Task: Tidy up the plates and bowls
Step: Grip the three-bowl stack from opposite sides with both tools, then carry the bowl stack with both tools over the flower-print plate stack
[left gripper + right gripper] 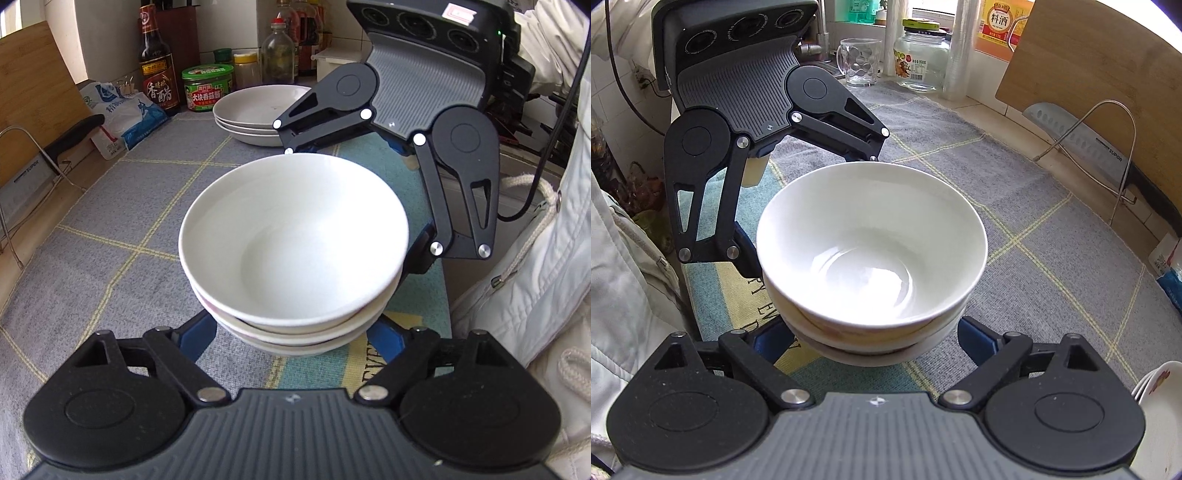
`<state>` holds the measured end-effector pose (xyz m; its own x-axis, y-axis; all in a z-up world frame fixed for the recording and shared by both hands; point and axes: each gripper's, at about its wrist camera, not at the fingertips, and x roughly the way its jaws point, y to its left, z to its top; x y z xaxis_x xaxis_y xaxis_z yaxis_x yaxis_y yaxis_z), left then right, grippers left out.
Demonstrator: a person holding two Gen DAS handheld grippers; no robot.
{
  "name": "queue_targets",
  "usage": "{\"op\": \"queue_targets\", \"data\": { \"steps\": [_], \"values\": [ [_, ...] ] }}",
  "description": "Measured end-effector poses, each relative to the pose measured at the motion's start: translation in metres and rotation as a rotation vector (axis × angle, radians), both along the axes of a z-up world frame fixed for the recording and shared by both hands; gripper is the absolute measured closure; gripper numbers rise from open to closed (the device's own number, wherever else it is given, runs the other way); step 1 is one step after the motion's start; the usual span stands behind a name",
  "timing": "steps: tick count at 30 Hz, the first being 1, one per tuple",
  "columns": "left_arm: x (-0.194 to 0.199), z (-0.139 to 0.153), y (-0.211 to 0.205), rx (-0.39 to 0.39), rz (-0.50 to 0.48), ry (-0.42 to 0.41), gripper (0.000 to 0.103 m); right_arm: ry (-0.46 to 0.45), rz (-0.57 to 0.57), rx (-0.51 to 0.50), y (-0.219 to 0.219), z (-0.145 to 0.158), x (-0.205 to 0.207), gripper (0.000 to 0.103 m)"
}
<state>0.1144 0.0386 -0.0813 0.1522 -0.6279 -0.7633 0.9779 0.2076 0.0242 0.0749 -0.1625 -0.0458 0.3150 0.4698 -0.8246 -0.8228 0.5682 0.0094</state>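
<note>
Nested white bowls (295, 236), apparently empty.

We hold our left tongs (295, 332) and right tongs (871, 332) facing each other, both tilted steeply downward, jaws spread wide, blue fingers (195, 332) apart on opposite sides.

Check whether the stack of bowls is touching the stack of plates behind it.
Apart. The left wrist view shows gray cloth between the bowls and the plates.
</note>
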Motion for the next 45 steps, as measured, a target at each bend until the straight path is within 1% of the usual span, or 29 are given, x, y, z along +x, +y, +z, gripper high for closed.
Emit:
{"op": "queue_targets", "data": {
  "steps": [8, 13, 29, 33, 39, 45],
  "values": [
    [-0.002, 0.001, -0.001, 0.004, -0.005, 0.001, 0.017, 0.011, 0.053, 0.015, 0.001, 0.0, 0.003, 0.007],
    [0.0, 0.002, -0.001, 0.008, -0.006, 0.01, 0.017, 0.022, 0.067, 0.028, 0.001, -0.001, 0.006, 0.007],
    [0.0, 0.003, -0.002, 0.004, -0.006, 0.021, 0.017, 0.049, 0.065, 0.015, 0.006, 0.001, 0.006, 0.007],
    [0.001, 0.007, -0.004, 0.001, -0.009, 0.007, 0.017, 0.043, 0.063, 0.009, 0.003, 0.006, 0.006, 0.007],
    [0.004, 0.015, -0.019, -0.001, -0.006, -0.005, 0.017, 0.03, 0.063, 0.006, -0.01, 0.016, 0.005, 0.007],
    [0.005, 0.024, -0.046, -0.008, 0.001, -0.022, 0.017, 0.01, 0.07, 0.001, -0.038, 0.028, 0.01, 0.007]
  ]
}}
